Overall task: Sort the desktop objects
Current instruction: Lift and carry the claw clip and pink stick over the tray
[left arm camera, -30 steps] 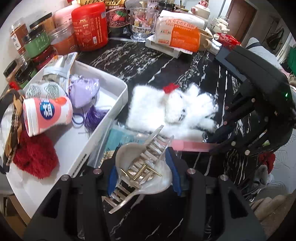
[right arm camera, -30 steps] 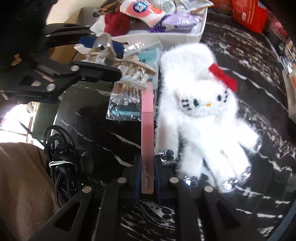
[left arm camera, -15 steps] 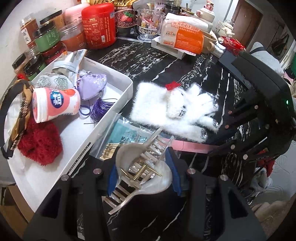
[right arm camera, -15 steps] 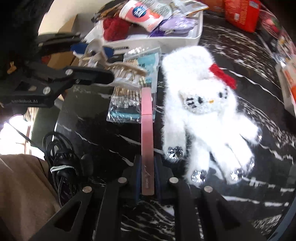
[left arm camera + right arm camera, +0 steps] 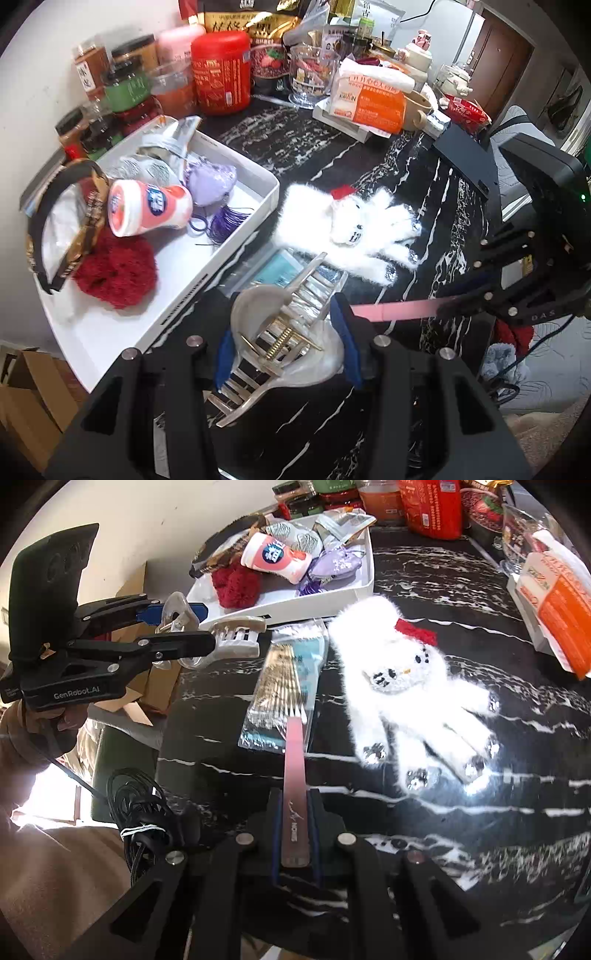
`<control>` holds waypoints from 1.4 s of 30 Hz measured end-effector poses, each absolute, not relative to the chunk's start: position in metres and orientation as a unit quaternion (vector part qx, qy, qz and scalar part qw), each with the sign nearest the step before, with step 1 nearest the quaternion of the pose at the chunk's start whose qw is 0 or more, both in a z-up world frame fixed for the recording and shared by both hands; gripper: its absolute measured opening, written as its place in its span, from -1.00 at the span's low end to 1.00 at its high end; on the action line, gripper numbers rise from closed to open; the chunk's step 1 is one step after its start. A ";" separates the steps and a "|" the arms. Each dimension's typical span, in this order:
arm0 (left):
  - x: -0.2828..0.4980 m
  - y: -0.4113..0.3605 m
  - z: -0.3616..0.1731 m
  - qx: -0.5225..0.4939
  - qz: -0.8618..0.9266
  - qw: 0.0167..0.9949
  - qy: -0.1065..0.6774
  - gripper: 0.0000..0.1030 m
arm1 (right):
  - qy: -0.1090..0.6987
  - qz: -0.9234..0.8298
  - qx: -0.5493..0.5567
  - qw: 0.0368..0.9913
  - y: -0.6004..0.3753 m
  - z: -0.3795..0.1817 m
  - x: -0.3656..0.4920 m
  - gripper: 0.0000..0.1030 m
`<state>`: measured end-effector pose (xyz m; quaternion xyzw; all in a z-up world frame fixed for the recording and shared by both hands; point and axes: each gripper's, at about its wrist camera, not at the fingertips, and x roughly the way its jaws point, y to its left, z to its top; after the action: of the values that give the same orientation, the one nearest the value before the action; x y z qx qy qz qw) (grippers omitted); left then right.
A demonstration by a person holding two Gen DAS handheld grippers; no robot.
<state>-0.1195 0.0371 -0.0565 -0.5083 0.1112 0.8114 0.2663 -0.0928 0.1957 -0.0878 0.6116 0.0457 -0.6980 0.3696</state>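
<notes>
Between the blue-padded fingers of the left gripper [image 5: 284,343], in the left wrist view, sits a pearly hair claw clip [image 5: 280,328] with a brass spring, pinched from both sides and lifted above the black marble tabletop [image 5: 295,147]. To its left lies a white tray [image 5: 229,254] holding a red fluffy scrunchie [image 5: 116,273], a pink-and-white bottle [image 5: 147,208] on its side and a purple pouch [image 5: 210,179]. Just beyond the clip a clear packet of cotton swabs [image 5: 273,266] lies flat, and past it a white furry glove [image 5: 343,225] with a red bow. At right, the right gripper [image 5: 454,302] grips a flat pink strip [image 5: 391,308] pointing towards the clip. From the right wrist view, the right gripper [image 5: 295,834] is closed tight on that pink strip [image 5: 294,775], whose far tip hangs over the packet of cotton swabs [image 5: 288,679]. The left gripper [image 5: 207,627] floats at left, clamped on the clip [image 5: 221,638] near the tray's [image 5: 295,605] front corner, with the glove [image 5: 399,686] lying right of the packet.
</notes>
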 end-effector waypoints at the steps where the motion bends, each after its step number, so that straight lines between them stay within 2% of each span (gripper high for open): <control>1: -0.117 0.036 -0.053 -0.507 0.812 0.266 0.112 -0.12 | 0.044 -0.701 0.610 0.367 0.193 -0.086 -0.090 -0.76; 7: -0.107 0.033 -0.039 -0.500 0.816 0.269 0.113 -0.12 | 0.059 -0.709 0.609 0.351 0.190 -0.075 -0.069 -0.76; 25: -0.080 0.028 -0.059 -0.517 0.803 0.278 0.104 -0.12 | 0.131 -0.679 0.652 0.312 0.162 -0.148 -0.028 -0.74; 26: -0.080 0.027 -0.060 -0.518 0.803 0.277 0.103 -0.12 | 0.135 -0.680 0.652 0.308 0.161 -0.149 -0.028 -0.72; 30: -0.081 0.023 -0.064 -0.521 0.802 0.275 0.102 -0.12 | 0.143 -0.682 0.653 0.296 0.157 -0.150 -0.028 -0.38; 33: -0.081 0.021 -0.066 -0.523 0.801 0.274 0.101 -0.12 | 0.155 -0.684 0.647 0.299 0.154 -0.149 -0.027 -0.42; 34: -0.081 0.020 -0.067 -0.523 0.801 0.273 0.101 -0.12 | 0.156 -0.684 0.648 0.298 0.153 -0.149 -0.027 -0.72; 35: -0.081 0.020 -0.067 -0.523 0.801 0.273 0.100 -0.12 | 0.152 -0.681 0.650 0.299 0.153 -0.149 -0.028 -0.76; 42: -0.083 0.016 -0.060 -0.519 0.804 0.271 0.101 -0.12 | 0.103 -0.692 0.643 0.312 0.160 -0.124 -0.033 -0.76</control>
<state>-0.0832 0.0160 -0.0604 -0.5194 0.1006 0.8042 0.2708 -0.0329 0.1605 -0.1236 0.6431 0.1026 -0.6917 0.3122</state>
